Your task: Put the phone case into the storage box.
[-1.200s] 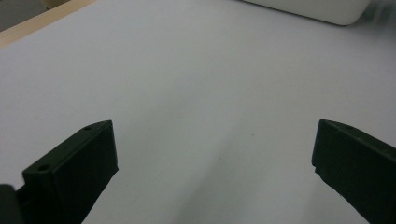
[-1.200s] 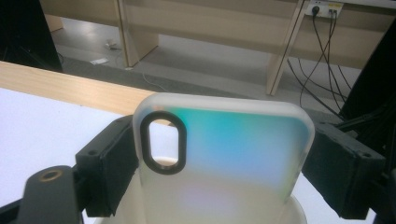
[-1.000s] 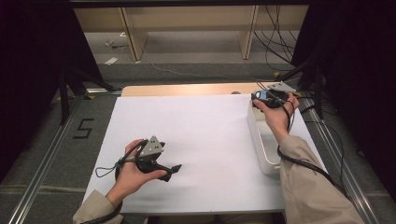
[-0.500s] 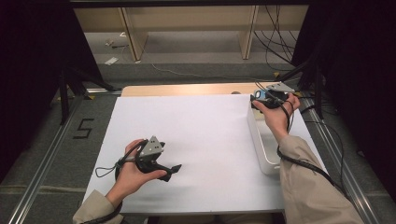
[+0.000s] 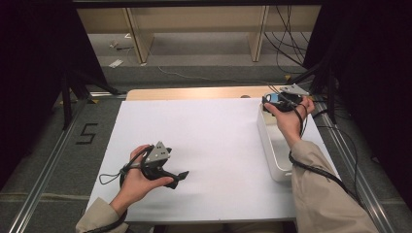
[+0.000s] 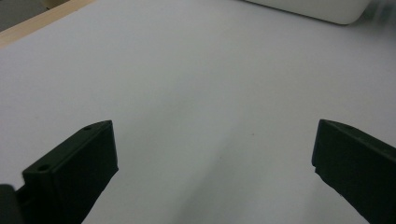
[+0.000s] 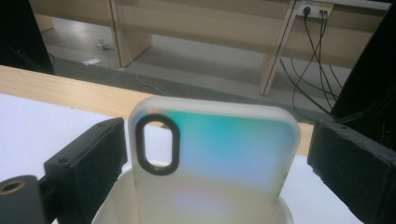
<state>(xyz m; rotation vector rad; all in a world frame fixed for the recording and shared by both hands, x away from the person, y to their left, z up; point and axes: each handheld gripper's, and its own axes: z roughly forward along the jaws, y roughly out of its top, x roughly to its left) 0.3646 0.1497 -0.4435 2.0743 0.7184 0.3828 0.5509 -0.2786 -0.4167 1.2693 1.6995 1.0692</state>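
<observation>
Right gripper [image 7: 215,154] has just been spreading its jaws, which now stand clear on either side of an iridescent phone case [image 7: 212,154] upright in a white bin [image 5: 272,145]. Left gripper [image 5: 180,175] rests spread wide on the white sheet [image 5: 209,145] covering a wooden table [image 5: 194,92]. Beyond: wooden shelving, cables, grey floor.
</observation>
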